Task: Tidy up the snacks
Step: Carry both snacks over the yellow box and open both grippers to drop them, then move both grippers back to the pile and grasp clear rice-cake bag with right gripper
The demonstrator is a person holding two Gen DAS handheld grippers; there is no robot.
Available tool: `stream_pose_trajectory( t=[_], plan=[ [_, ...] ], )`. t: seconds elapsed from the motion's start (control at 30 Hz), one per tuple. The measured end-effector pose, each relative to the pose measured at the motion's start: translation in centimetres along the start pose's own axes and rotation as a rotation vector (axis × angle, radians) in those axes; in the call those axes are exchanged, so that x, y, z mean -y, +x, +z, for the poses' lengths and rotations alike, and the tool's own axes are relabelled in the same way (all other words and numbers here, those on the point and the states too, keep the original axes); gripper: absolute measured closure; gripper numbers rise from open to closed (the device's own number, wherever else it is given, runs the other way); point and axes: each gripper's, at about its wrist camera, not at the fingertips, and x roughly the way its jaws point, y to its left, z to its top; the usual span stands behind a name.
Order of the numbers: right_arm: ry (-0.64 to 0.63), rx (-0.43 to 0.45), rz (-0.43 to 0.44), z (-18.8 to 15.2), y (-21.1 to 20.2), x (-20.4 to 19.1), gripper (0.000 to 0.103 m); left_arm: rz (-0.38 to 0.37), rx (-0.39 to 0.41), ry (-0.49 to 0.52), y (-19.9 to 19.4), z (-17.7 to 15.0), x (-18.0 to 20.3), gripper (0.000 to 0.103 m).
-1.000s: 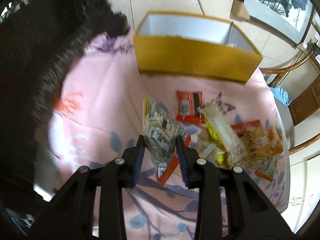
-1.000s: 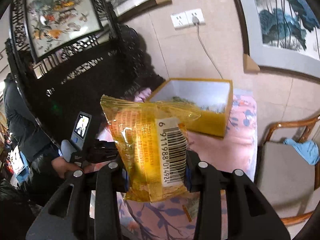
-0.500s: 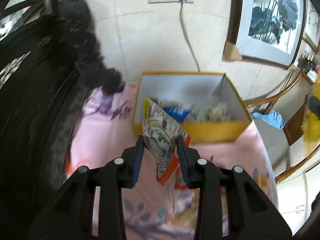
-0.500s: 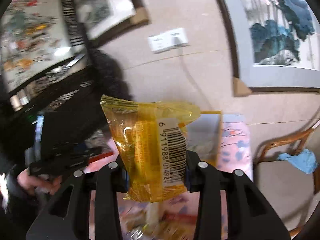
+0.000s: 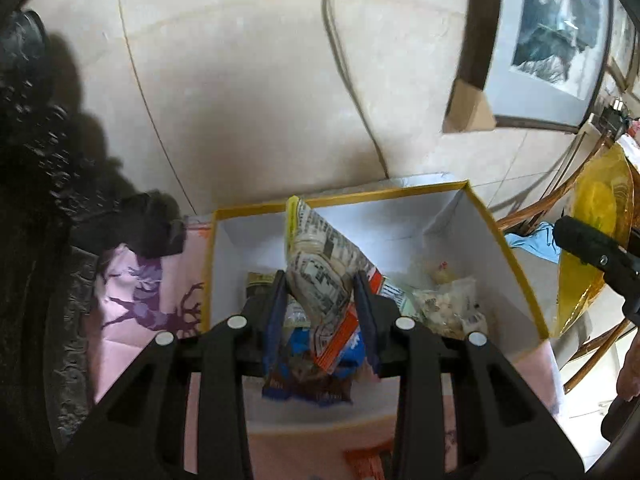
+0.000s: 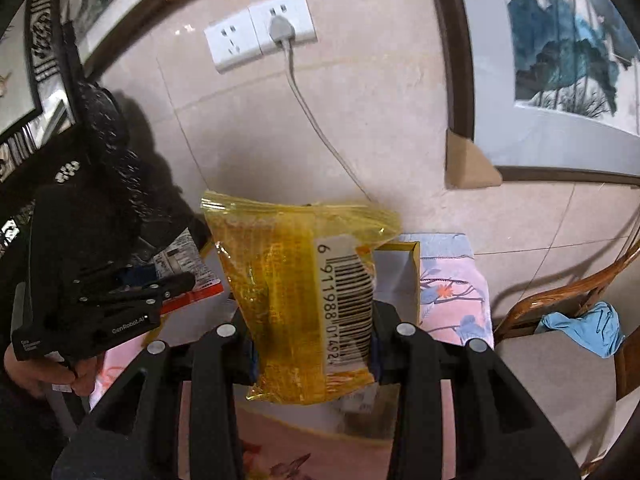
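My left gripper (image 5: 320, 292) is shut on a newsprint-patterned snack packet (image 5: 316, 240) with an orange end, held over the open yellow box (image 5: 400, 216). Several snacks (image 5: 440, 304) lie on the box's white floor. In the right wrist view, my right gripper (image 6: 312, 320) is shut on a clear yellow packet (image 6: 288, 272) with a barcode label, just in front of the yellow box (image 6: 416, 276). The left gripper (image 6: 176, 292) and its packet (image 6: 180, 260) show at the left there. The yellow packet (image 5: 600, 208) appears at the left wrist view's right edge.
The box stands on a pink flowered cloth (image 5: 132, 312) against a tiled wall with a socket and cable (image 6: 280, 28). A wooden chair with a blue cloth (image 6: 580, 324) stands to the right. Dark carved furniture (image 5: 40, 160) is at the left. A hand (image 6: 40, 368) holds the left gripper.
Both grippers have swung from the snack pile on the cloth toward the yellow box, each keeping its packet. The left packet now hangs over the box's inside; the wall looms closer.
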Motion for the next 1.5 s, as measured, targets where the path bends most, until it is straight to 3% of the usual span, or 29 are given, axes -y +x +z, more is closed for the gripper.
stream_pose_trajectory(
  t=[0.17, 0.23, 0.27, 0.3, 0.33, 0.4, 0.6, 0.73, 0.87, 1.0, 1.13, 1.27, 1.4, 1.43, 1.5],
  plan=[
    [-0.016, -0.049, -0.006, -0.3, 3.6, 1.0, 0.065, -0.007, -0.042, -0.020, 3.4, -0.6, -0.2, 0.068],
    [-0.018, -0.048, 0.013, -0.5, 4.4, 1.3, 0.056, -0.009, -0.044, -0.001, 3.9, -0.8, 0.0, 0.034],
    [-0.027, -0.052, -0.024, -0.7, 4.7, 1.2, 0.017, 0.009, -0.038, 0.007, 4.0, -1.0, 0.2, 0.002],
    [-0.041, -0.057, -0.066, -0.7, 4.9, 0.9, 0.001, 0.061, -0.007, 0.003, 3.6, -1.2, 0.4, 0.002],
    [-0.066, -0.045, -0.134, -1.0, 4.8, 0.5, 0.001, 0.084, -0.003, 0.002, 3.4, -1.4, 0.4, 0.002],
    [-0.098, -0.047, -0.157, -1.5, 4.2, -0.2, 0.001, 0.110, -0.043, 0.009, 3.1, -1.8, 0.5, 0.002],
    [-0.110, -0.101, -0.137, -4.1, 0.9, -0.6, 0.001, 0.217, -0.135, -0.054, 0.5, -5.3, -1.0, 0.002],
    [-0.079, -0.233, -0.080, -9.3, -1.4, -1.5, 0.001, 0.258, -0.174, -0.153, -2.0, -6.9, -1.9, 0.002],
    [-0.040, -0.360, -0.054, -15.8, -2.7, -3.3, 0.001, 0.204, -0.136, -0.207, -5.2, -7.8, -1.3, 0.002],
    [-0.078, -0.434, 0.020, -19.8, -2.1, -5.4, 0.001, 0.203, -0.126, -0.179, -7.2, -8.3, 0.4, 0.002],
    [-0.100, -0.451, 0.046, -21.4, -1.5, -6.9, 0.001, 0.226, -0.113, -0.098, -8.6, -9.2, 2.2, 0.002],
    [-0.107, -0.475, 0.014, -22.8, -0.5, -7.7, 0.001, 0.256, -0.080, -0.064, -10.2, -10.2, 3.1, 0.002],
    [-0.162, -0.454, -0.048, -23.9, 0.0, -8.2, 0.001, 0.397, 0.062, -0.097, -11.5, -12.3, 3.5, 0.002],
    [-0.181, -0.451, -0.066, -24.2, 0.2, -8.4, 0.001, 0.410, 0.100, -0.102, -11.8, -13.4, 3.7, 0.002],
    [-0.210, -0.435, -0.081, -24.6, 0.3, -8.6, 0.001, 0.384, 0.077, -0.089, -11.6, -14.8, 4.0, 0.002]
  ],
)
